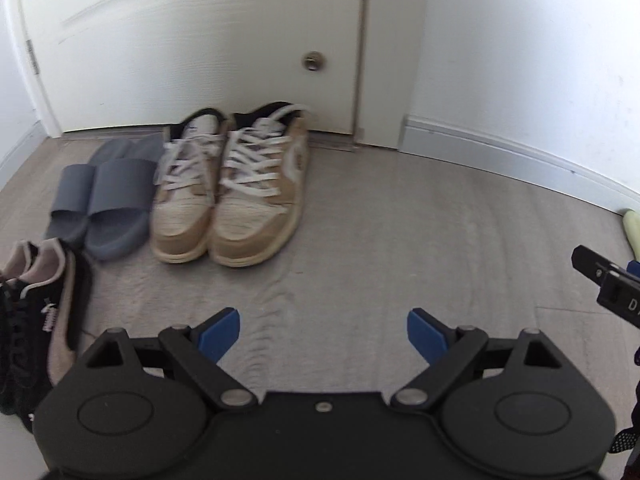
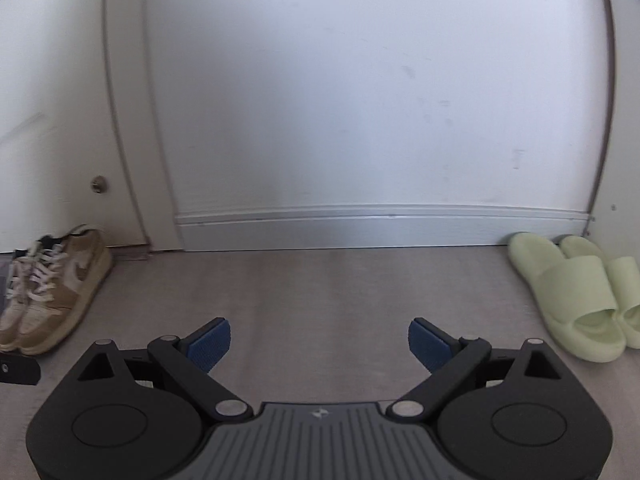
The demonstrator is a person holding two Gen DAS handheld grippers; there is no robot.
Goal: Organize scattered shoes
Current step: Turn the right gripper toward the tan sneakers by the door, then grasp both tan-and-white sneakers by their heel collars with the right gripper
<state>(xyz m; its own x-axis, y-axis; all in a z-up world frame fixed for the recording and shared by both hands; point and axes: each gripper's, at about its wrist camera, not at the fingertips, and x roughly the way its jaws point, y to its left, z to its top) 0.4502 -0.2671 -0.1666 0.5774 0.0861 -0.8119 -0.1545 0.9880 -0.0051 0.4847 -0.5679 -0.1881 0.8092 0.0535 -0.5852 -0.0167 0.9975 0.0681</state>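
Observation:
A pair of tan and cream sneakers [image 1: 230, 184] stands side by side against the white door, toes toward me; it also shows in the right wrist view [image 2: 52, 292]. A pair of grey-blue slides [image 1: 102, 200] lies just left of them. A black and pink sneaker [image 1: 36, 320] lies at the left edge. A pair of pale green slides [image 2: 580, 296] sits against the baseboard at the right. My left gripper [image 1: 324, 334] is open and empty above bare floor. My right gripper [image 2: 319, 344] is open and empty, and part of it shows in the left wrist view [image 1: 608, 284].
A white door [image 1: 200, 40] with a round stopper [image 1: 314, 61] stands behind the shoes. A white wall with a baseboard [image 2: 380, 226] runs to the right. The floor is grey wood-look planking [image 1: 400, 240].

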